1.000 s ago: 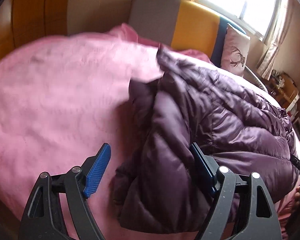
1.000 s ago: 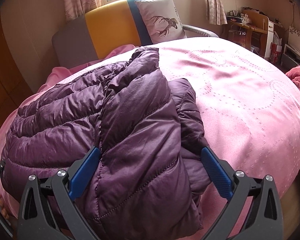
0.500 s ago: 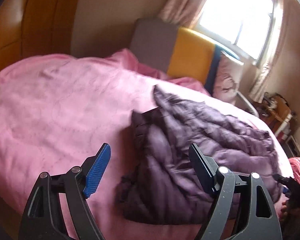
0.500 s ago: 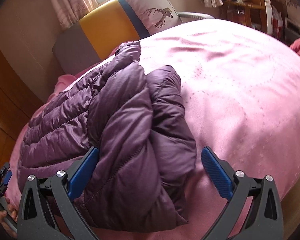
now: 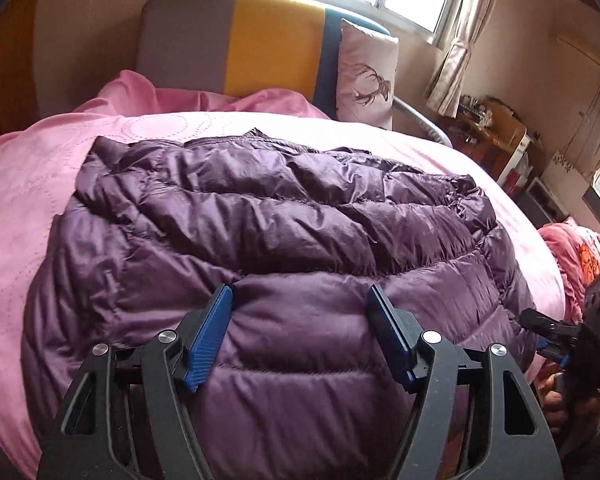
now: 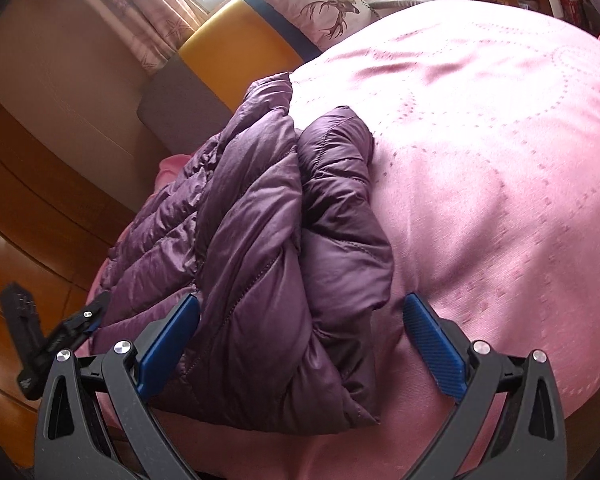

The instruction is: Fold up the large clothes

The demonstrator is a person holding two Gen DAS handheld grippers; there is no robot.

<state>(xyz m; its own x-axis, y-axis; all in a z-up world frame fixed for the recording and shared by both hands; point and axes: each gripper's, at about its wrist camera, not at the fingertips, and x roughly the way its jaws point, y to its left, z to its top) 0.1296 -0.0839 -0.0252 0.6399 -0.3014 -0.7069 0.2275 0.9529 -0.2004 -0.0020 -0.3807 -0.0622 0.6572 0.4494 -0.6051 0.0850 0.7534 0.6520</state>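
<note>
A purple quilted puffer jacket (image 5: 276,232) lies folded on the pink bedspread (image 5: 24,208). My left gripper (image 5: 300,316) hovers at its near long edge. The jaws are closing, with a bulge of jacket between the blue pads (image 5: 210,336), and I see no firm pinch. My right gripper (image 6: 300,324) stands wide open at the jacket's (image 6: 268,248) folded end. Its left pad (image 6: 168,344) brushes the fabric and its right pad sits clear over the bedspread (image 6: 500,160). Each gripper shows at the edge of the other's view: the right gripper (image 5: 556,340) and the left gripper (image 6: 72,328).
A grey, yellow and blue headboard (image 5: 236,40) and a deer-print pillow (image 5: 364,76) stand at the bed's far end under a curtained window. A cluttered wooden desk (image 5: 496,128) and a crumpled orange-pink cloth (image 5: 580,256) are on the right. Wooden panelling (image 6: 28,184) borders the left.
The left gripper has swung from the jacket's left end to face its long near edge, and its jaws stand narrower. The right gripper has rolled and come lower over the folded end.
</note>
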